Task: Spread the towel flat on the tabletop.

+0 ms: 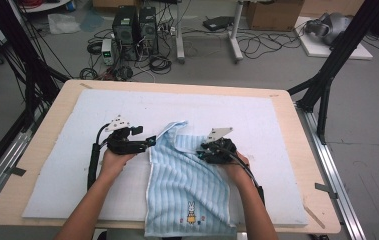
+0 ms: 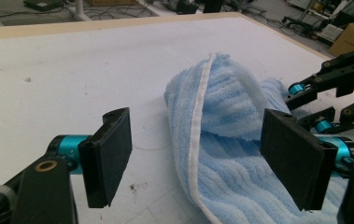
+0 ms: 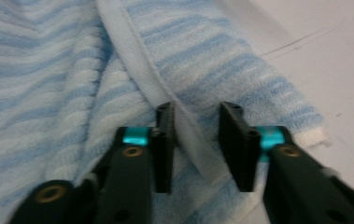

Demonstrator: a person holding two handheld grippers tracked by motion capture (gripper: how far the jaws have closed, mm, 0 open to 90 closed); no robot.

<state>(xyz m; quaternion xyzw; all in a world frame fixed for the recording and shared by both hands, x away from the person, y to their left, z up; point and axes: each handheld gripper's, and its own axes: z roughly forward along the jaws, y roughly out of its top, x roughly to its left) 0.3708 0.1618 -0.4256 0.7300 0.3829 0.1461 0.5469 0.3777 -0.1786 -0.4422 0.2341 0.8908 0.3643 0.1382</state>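
One bench (image 1: 297, 165) is seen, covered by one white pad (image 1: 127, 107). One blue striped towel (image 1: 187, 185) is spread on the pad, its near end reaching the bench's front edge and its far end bunched up between the two claws. One small rabbit figure (image 1: 191, 212) is printed near its near hem; no writing can be read. The left claw (image 2: 198, 158) is held wide apart, the towel's white-edged fold lying between its jaws untouched. The right claw (image 3: 195, 144) is nearly together over the towel's white hem, a gap still seen at one jaw.
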